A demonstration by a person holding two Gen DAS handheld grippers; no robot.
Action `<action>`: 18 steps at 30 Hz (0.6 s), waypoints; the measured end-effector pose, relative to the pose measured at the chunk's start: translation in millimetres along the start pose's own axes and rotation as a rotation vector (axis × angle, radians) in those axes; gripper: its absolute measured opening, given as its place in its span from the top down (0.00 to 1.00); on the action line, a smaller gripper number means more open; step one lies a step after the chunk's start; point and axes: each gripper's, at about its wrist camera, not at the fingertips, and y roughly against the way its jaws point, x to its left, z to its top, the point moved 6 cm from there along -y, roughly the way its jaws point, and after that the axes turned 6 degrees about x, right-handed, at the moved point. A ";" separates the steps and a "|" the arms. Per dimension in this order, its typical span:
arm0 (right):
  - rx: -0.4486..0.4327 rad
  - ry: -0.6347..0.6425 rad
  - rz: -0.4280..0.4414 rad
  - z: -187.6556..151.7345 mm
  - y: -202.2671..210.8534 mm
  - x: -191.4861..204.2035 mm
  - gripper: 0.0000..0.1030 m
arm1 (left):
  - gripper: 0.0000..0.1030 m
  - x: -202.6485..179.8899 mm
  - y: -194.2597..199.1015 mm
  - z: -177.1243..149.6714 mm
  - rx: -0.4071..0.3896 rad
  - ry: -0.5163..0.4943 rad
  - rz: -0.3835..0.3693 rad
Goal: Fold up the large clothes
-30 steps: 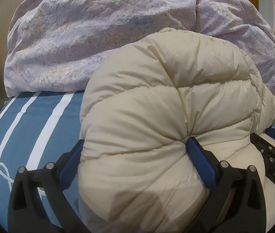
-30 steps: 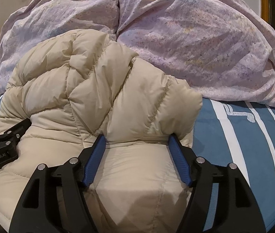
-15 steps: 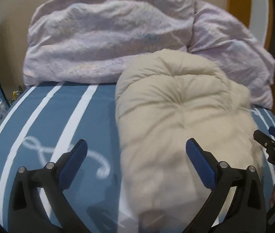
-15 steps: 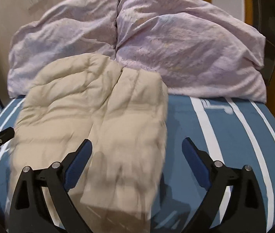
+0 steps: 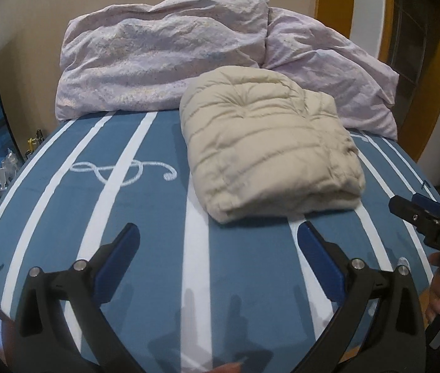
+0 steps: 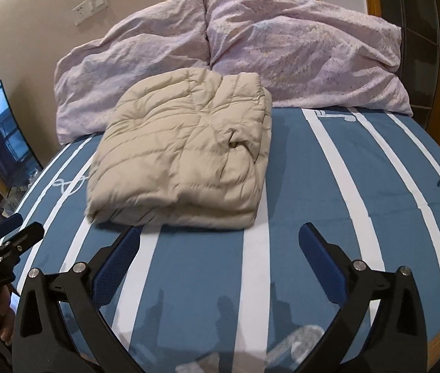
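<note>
We have just let go: 1 second ago both sets of fingers were pressed into the puffy cream jacket (image 5: 269,146), and now they are pulled back toward the near edge of the bed (image 5: 145,248) with nothing between them. Our left gripper (image 5: 218,242) has its fingers spread wide and empty over the striped sheet, and our right gripper (image 6: 220,242) is the same, wide apart and holding nothing.

The jacket lies as a compact, roughly rectangular bundle on the far half of the bed, its back edge touching the lilac duvet (image 5: 164,62) heaped along the head edge. In the right wrist view a small loose pucker shows on its top near the right side, and the near edge shows stacked layers. We judge the fold to be essentially finished; what may remain is a little smoothing of that pucker, or nothing at all.

As for room, the whole near half of the bed is bare sheet, and there is open sheet on both sides of the bundle, wider toward the right edge. The duvet blocks any push toward the head. The bed's left edge drops off toward a dark screen (image 6: 5,136) and some clutter below it, so we would keep any sliding away from that side. The bundle is soft and springy, so we expect it could puff open if nudged carelessly.
</note>
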 end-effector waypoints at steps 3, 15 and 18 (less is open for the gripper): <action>-0.002 -0.005 0.014 -9.1 8.2 3.9 0.01 | 0.02 -2.2 6.1 -9.1 0.001 0.013 -0.017; 0.012 -0.011 0.045 -30.7 27.3 11.0 0.01 | 0.02 -11.1 16.8 -31.3 0.034 0.036 -0.061; 0.019 -0.013 0.054 -33.0 28.7 11.1 0.01 | 0.02 -14.0 20.3 -34.5 0.036 0.033 -0.067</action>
